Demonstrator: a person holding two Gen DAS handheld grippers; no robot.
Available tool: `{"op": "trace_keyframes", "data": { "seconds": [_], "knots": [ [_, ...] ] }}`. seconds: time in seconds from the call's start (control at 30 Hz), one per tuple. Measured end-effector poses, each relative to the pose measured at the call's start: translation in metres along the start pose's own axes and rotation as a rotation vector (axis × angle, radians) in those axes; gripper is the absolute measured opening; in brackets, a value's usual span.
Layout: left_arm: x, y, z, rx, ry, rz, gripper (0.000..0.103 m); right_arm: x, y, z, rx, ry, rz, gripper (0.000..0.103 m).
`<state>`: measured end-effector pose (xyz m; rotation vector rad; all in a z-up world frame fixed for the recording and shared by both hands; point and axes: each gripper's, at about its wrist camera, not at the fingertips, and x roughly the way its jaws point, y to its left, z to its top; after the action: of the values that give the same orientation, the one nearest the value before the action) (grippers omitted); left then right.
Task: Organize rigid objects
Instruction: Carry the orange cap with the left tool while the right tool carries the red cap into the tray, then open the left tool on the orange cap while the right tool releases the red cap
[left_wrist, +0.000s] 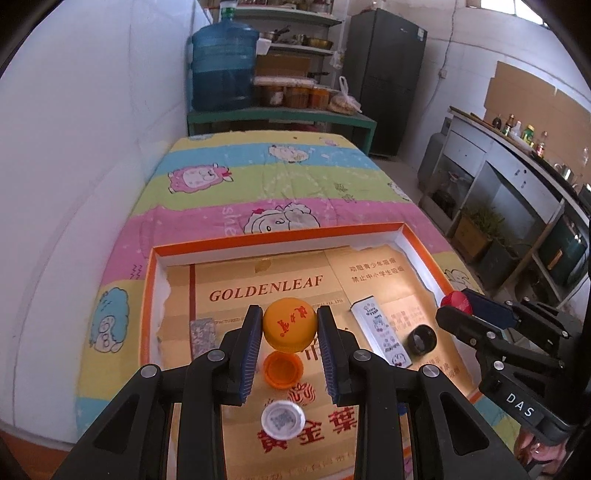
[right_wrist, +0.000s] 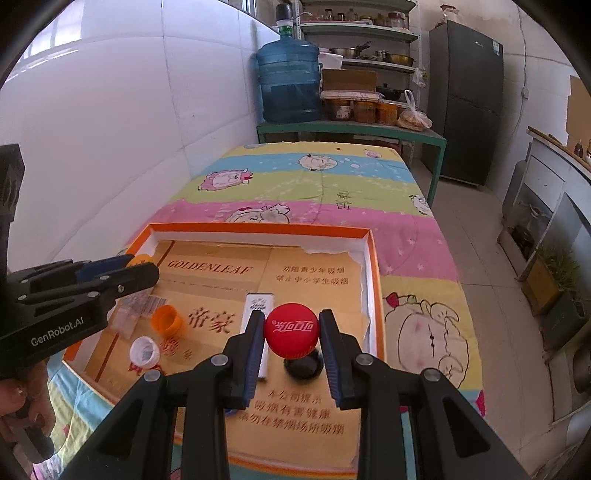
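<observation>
Cardboard reading GOLDENLEAF underlies both grippers: left gripper pinches an orange cap, right gripper a red cap (white script).

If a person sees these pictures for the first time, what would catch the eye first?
Probably the two caps held up over the orange-rimmed tray: an orange cap in the left gripper, a red cap in the right gripper. Next, the blue water jug behind the table.

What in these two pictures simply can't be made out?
- Black cap: right wrist view, mostly hidden under the held red cap.
- White box: right wrist view, partly behind the right tool.
- Tray's near edge: left wrist view, hidden by the left tool.
- Shelf jars: contents too small to tell.
</observation>
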<state>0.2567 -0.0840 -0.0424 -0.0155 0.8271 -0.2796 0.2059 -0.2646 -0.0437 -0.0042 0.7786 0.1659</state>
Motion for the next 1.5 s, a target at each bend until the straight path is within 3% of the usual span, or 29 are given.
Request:
{"op": "trace_keyframes", "data": {
  "seconds": [0.53, 1.0, 1.5],
  "knots": [
    [0.052, 0.015, 0.004, -0.092, 0.087, 0.015, 0.031, 0.052, -0.012, 0.008, -0.025, 0.087, 0.001, 0.03],
    [0.068, -0.012, -0.007, -0.021, 0.12, -0.032, 0.031, 0.07, -0.021, 0.002, -0.014, 0.13, -0.019, 0.03],
    [0.071, -0.023, -0.01, 0.026, 0.139, 0.005, 0.031, 0.074, -0.019, 0.0, -0.023, 0.151, -0.031, 0.03]
  ]
}}
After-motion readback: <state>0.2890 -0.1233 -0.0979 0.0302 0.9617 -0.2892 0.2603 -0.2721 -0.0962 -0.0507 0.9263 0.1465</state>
